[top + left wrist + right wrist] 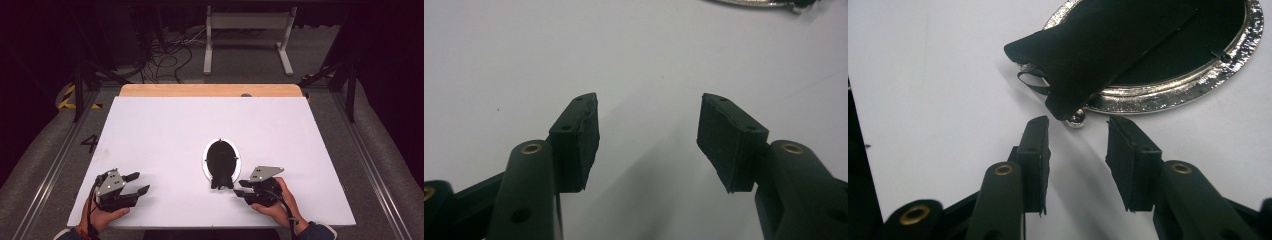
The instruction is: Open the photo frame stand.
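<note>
While the left gripper (136,189) gapes wide and empty, the right gripper (1075,142) stands narrowly parted just at six o'clock of the oval silver picture frame (1168,95), empty too.

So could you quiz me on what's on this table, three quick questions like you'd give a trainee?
1. True or false: the right gripper is clamped on the oval frame.
2. Which is nearer the frame's black stand? A) left gripper B) right gripper
3. Fill in: the frame lies face ____ on the white board.

Key:
1. False. Its fingers stand apart just short of the stand's tip, with nothing between them.
2. B. In the high view the left gripper sits off near the board's near left corner, open over bare board.
3. Down. Its black back and stand face up, inside the silver rim.
</note>
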